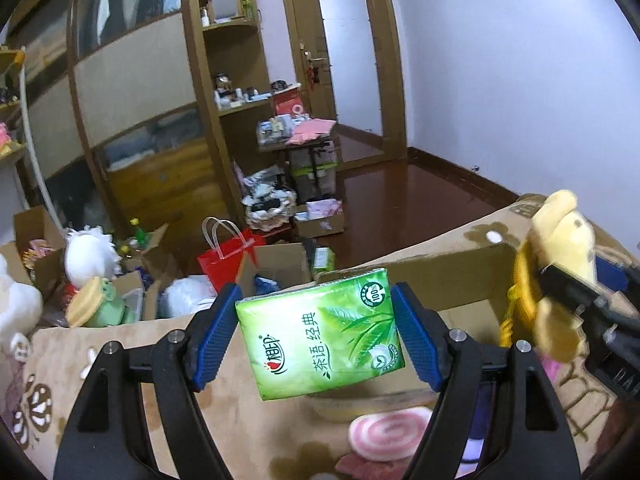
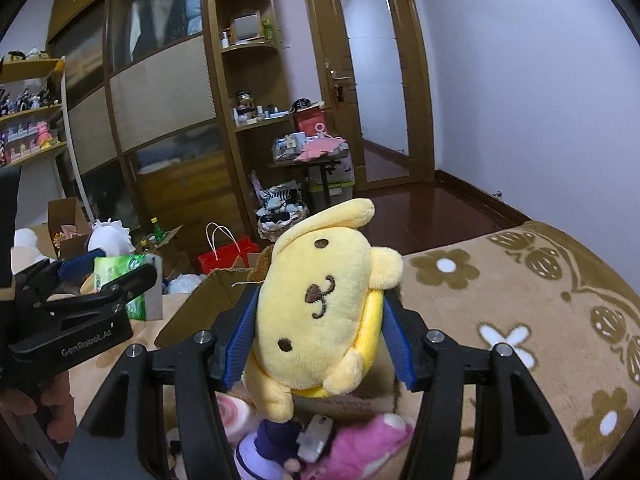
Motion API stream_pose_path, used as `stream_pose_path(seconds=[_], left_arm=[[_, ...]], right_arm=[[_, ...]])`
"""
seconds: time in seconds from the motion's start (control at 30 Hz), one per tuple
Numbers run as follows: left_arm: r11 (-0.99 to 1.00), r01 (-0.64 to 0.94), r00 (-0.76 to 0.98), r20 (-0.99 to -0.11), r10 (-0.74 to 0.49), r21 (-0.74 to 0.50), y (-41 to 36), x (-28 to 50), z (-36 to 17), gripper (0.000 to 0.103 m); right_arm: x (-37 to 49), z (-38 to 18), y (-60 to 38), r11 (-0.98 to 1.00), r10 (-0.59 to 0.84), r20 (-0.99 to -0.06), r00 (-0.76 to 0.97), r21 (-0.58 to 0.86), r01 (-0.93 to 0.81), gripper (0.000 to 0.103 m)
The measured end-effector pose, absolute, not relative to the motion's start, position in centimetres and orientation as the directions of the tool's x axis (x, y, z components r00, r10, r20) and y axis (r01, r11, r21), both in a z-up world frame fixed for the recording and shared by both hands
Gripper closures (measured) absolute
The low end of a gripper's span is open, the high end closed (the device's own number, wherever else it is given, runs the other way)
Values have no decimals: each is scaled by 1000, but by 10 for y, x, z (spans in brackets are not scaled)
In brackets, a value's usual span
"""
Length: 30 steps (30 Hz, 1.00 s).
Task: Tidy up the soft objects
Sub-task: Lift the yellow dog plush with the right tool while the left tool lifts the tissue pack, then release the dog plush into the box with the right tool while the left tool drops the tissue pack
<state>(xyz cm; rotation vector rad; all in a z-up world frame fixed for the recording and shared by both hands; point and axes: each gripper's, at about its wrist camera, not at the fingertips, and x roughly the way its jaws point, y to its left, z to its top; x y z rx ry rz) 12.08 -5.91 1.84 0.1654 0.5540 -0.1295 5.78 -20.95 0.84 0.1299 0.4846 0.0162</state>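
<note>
Above flowered blanket (image 2: 520, 300), "GenRobot.A1" left gripper (image 1: 316, 322) clamps tissue pack (image 1: 320, 332).

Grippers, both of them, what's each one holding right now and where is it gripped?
Left gripper clamps the green tissue pack by its two side edges. Right gripper squeezes the yellow plush dog across the sides of its head.

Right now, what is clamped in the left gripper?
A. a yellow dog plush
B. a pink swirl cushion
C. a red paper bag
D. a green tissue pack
D: the left gripper has its blue pads pressed on both sides of the green tissue pack, while the right gripper holds the yellow plush.
</note>
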Motion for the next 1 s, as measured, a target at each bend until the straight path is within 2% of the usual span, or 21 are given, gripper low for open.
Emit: stream_pose_path(seconds=[0.37,0.67,1.0], left_arm=[[977,198,839,-530,-126,82,-71,141,18,27],[973,217,784,-609,-122,84,-76,158,-12,27],[978,201,747,-654,-115,57,-68,175,-29,27]], right_arm=[[83,5,-211,988,71,-444,893,156,-1,40],[97,-19,-207,991,78,-516,853,133,-10,39],[103,-39,-211,993,67,-564,823,122,3,39]])
